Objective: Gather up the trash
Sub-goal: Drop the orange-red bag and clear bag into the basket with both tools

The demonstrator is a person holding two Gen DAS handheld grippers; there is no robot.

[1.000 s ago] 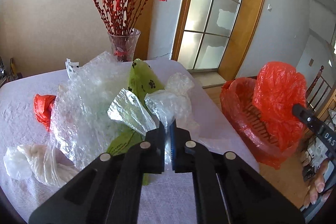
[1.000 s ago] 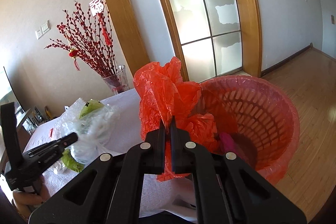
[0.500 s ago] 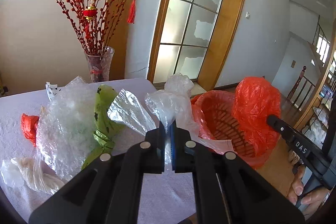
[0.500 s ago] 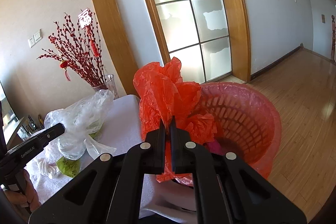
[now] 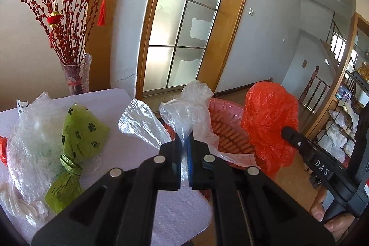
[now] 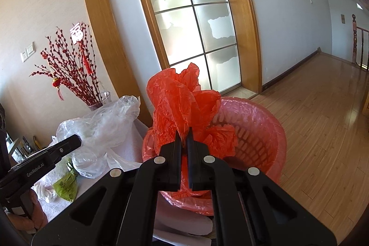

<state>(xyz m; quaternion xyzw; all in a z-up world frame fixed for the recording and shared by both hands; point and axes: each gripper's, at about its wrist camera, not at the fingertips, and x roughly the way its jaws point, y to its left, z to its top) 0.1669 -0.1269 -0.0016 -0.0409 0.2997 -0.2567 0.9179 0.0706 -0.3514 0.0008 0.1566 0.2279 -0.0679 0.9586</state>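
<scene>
The left gripper [image 5: 183, 142] is clenching its fingers on a clear bag [image 5: 193, 107], which is billowing up above the tips and trailing toward 4 o'clock over the rim of the pink basket [image 5: 227, 130]. In the right wrist view the same clear bag [image 6: 103, 128] is hanging at 9 o'clock of the basket [image 6: 260, 130], over the edge of the worktop [image 6: 136, 128].

The right gripper [image 6: 183, 141] is grasping a red bag [image 6: 182, 105] with its fingers pressed tight on the plastic. The red bag is standing up in a crumpled bunch at the near rim of the basket, partly over its opening. From the left wrist camera the red bag [image 5: 269, 121] is sitting at 3 o'clock of the clear bag, just past the basket, with the right gripper's black body [image 5: 322, 167] reaching in from 4 o'clock.

On the worktop [image 5: 129, 144], at 9 o'clock of the left gripper, a green bag [image 5: 78, 137] with paw prints is lying knotted against a heap of bubble wrap [image 5: 30, 140]. A white twisted bag [image 5: 20, 206] is lying at 8 o'clock. A glass vase [image 5: 75, 75] with red branches is standing at the far edge, at 11 o'clock.
</scene>
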